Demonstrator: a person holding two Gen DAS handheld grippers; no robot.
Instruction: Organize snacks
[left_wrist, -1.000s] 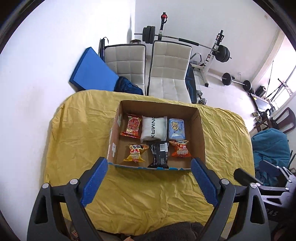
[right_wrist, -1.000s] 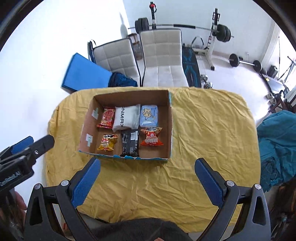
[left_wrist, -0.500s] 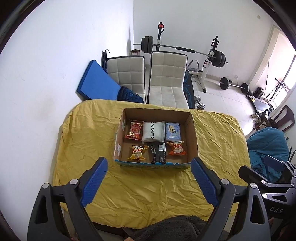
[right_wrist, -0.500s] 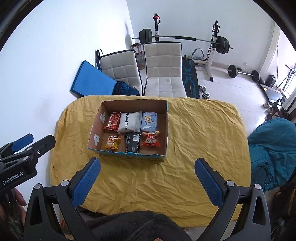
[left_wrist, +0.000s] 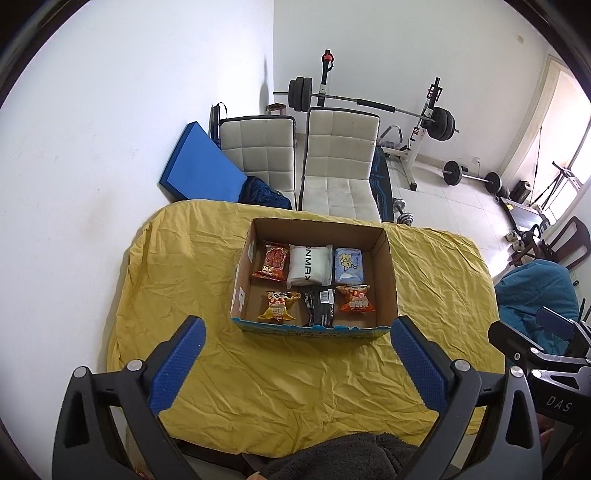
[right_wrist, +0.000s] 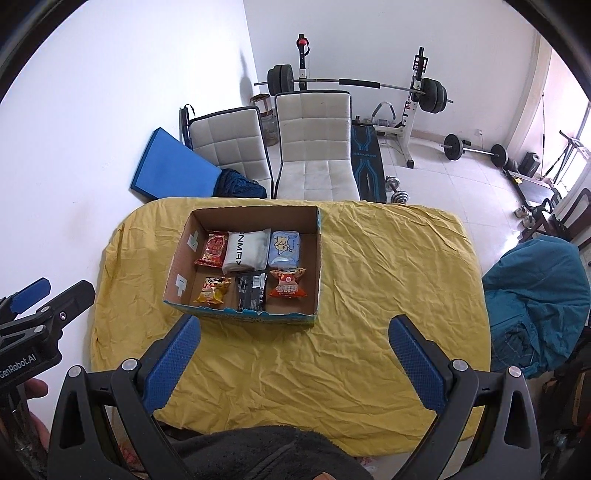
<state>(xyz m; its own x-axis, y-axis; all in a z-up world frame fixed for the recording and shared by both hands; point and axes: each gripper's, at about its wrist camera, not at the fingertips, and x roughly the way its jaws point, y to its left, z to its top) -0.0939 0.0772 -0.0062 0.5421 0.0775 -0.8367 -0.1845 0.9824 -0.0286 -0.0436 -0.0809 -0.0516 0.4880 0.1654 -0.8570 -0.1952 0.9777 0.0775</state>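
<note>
Six snack packets sit inside the cardboard box on the yellow-covered counter.
Left gripper and right gripper fingers spread wide, empty; packet print is too small to read.

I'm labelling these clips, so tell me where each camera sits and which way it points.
Left wrist: rides the left gripper, open, above the table's near edge, looking down and forward at the cardboard box of snacks; the right gripper shows at its right edge.
Right wrist: rides the right gripper, open, further right, facing likewise; the left gripper and a hand show at left.
Shared: box, yellow tablecloth, two white chairs, barbell rack.
</note>
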